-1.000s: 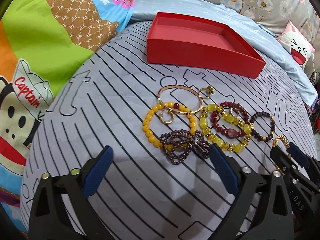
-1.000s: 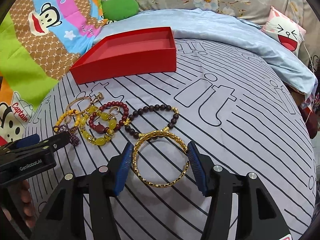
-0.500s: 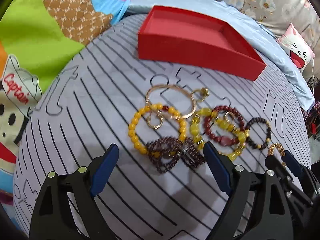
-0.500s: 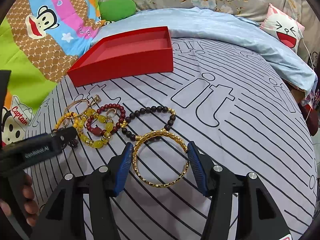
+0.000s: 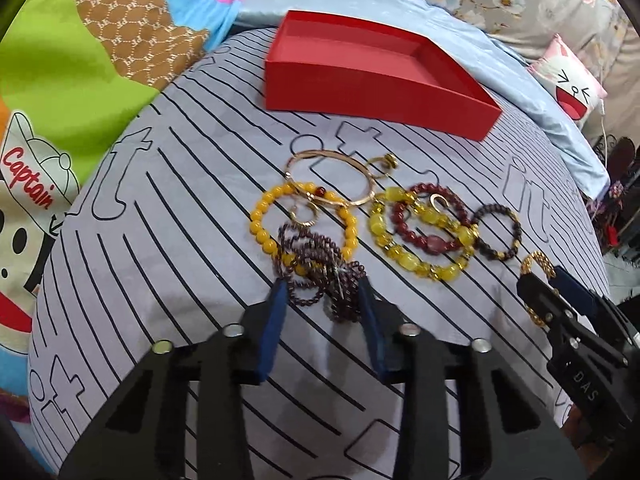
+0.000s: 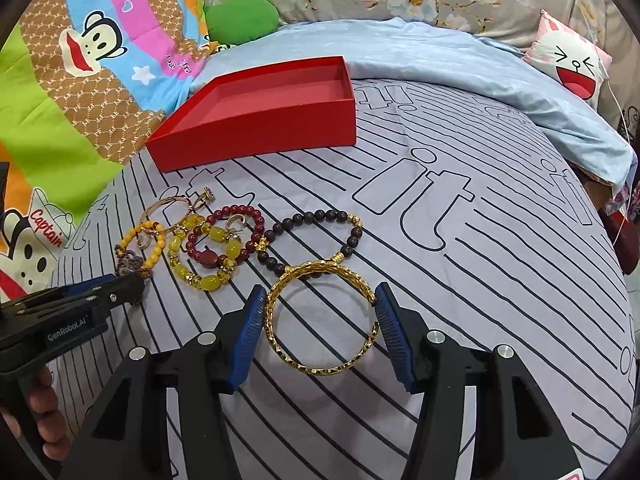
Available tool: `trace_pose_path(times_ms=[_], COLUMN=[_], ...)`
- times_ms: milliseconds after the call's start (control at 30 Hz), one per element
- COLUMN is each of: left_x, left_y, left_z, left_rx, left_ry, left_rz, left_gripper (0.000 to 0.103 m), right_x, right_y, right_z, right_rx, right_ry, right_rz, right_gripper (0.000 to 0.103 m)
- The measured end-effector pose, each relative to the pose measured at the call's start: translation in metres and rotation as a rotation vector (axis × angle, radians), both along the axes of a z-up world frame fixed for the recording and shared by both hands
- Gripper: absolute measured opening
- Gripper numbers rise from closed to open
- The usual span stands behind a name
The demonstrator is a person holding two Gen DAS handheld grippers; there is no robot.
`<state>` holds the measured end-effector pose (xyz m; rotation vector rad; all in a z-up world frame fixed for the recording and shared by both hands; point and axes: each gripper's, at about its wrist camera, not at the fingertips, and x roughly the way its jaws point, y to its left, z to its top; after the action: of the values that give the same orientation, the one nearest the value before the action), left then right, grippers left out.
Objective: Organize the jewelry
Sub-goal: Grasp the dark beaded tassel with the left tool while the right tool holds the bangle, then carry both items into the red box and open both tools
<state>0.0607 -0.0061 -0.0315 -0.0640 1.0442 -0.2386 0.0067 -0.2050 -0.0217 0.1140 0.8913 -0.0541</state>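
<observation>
Several bracelets lie in a cluster on the striped grey sheet. My left gripper (image 5: 323, 285) has its jaws narrowed on either side of the dark garnet bead bracelet (image 5: 320, 268), with a gap still showing. An orange-yellow bead bracelet (image 5: 262, 226) and a thin gold bangle (image 5: 362, 168) lie just beyond. My right gripper (image 6: 320, 294) is partly open, its pads flanking a gold chain bangle (image 6: 320, 370) flat on the sheet. The empty red box (image 5: 372, 88) stands behind the jewelry; it also shows in the right wrist view (image 6: 256, 132).
A yellow-green bead bracelet (image 6: 208, 280), a red bead bracelet (image 6: 256, 216) and a dark brown bead bracelet (image 6: 312, 218) lie between the grippers. A colourful cartoon blanket (image 6: 80, 92) is left, a light blue quilt (image 6: 480, 68) behind, and a cat pillow (image 6: 572, 64) far right.
My left gripper has moved forward to the garnet bracelet and its jaws have closed in around it. The right gripper stays around the gold chain bangle.
</observation>
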Motion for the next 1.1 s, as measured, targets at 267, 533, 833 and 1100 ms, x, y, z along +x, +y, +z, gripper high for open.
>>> trace_pose_path(times_ms=[267,533,833,1100], left_x=[-0.006,-0.013,0.004,0.054], left_y=[-0.001,0.002,-0.002,-0.013], left_z=[0.006,0.038,0.081,0.108], left_rx=[-0.065,-0.103,-0.135,-0.146], left_ry=[0.008,-0.047,-0.128,-0.162], left_rz=[-0.029,-0.048,-0.08,-0.107], left_gripper=[0.009,0.007,0.007,0.007], right_x=[-0.007,-0.011,0.001,0.045], right_y=[0.004,0.007,0.002,-0.003], right_z=[0.006,0.023,0.05,0.075], right_rx=[-0.004,-0.007,0.017,0.015], right_ry=[-0.016,-0.051,-0.083,-0.114], right_rz=[0.008,0.022,0.029,0.079], right_gripper=[0.054,0.054,0.054,0.054])
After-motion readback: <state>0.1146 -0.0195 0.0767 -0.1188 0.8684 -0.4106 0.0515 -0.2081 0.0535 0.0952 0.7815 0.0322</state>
